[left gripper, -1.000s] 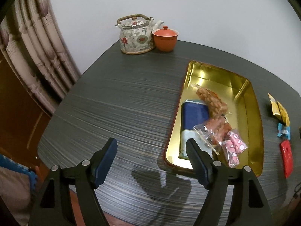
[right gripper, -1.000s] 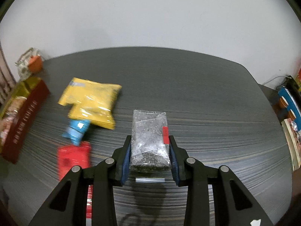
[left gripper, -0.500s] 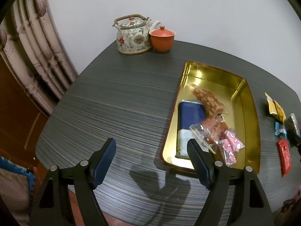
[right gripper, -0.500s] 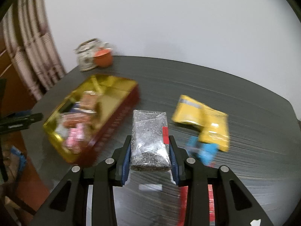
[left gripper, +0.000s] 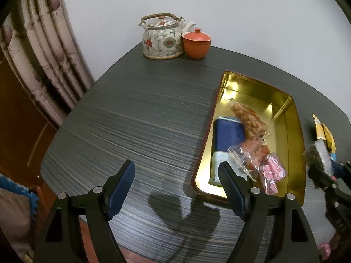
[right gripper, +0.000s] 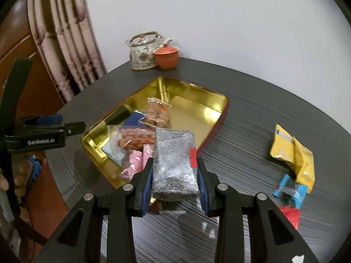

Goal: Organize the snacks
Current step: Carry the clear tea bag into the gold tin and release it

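My right gripper (right gripper: pixel 174 173) is shut on a clear bag of dark seeds (right gripper: pixel 174 164) and holds it above the near right edge of the gold tray (right gripper: pixel 197 100). The bag also shows at the right of the left wrist view (left gripper: pixel 318 155). The tray (left gripper: pixel 291 118) holds a blue packet (left gripper: pixel 228 133), a nut bag (left gripper: pixel 248 118), a red snack bag (left gripper: pixel 252 151) and pink candies (left gripper: pixel 274 173). My left gripper (left gripper: pixel 175 188) is open and empty above the table, left of the tray. A yellow packet (right gripper: pixel 294 153), a blue candy (right gripper: pixel 289 190) and a red packet (right gripper: pixel 289 215) lie right of the tray.
A floral teapot (left gripper: pixel 162 37) and an orange lidded cup (left gripper: pixel 196 43) stand at the far edge of the dark round table (left gripper: pixel 131 120). A curtain (left gripper: pixel 43 54) hangs at the left. The table edge is near below my left gripper.
My right gripper has swung left with the seed bag, from over the loose snacks to over the tray's near edge. My left gripper has barely moved.
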Motion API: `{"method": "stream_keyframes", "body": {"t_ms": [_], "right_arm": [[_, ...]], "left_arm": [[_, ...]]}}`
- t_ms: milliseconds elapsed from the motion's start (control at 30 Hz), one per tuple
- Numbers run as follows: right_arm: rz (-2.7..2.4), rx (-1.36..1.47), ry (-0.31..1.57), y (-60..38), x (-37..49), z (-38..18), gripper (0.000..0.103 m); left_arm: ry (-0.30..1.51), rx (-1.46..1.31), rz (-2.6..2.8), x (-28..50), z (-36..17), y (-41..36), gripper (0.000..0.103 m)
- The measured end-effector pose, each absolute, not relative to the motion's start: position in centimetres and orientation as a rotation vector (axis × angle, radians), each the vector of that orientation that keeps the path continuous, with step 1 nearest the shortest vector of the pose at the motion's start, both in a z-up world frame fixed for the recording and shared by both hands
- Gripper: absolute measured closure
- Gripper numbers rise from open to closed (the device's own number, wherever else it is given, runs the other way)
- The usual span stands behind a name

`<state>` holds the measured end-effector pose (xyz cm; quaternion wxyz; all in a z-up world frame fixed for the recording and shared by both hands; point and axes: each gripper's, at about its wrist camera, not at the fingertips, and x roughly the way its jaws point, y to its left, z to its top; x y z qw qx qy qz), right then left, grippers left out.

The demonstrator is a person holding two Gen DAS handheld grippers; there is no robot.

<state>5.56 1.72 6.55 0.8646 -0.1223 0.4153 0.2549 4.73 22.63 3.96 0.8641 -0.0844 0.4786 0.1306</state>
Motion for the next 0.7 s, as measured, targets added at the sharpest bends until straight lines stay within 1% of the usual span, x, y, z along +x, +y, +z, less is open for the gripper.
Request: {"method": "stream_keyframes", "body": {"t_ms": [700], "right_arm": [[0.548,-0.322,0.902,6.4,8.3,3.8,0.07]], "left_arm": [[1.021,-0.242,0.293,5.0,3.5,24.0,0.024]]}}
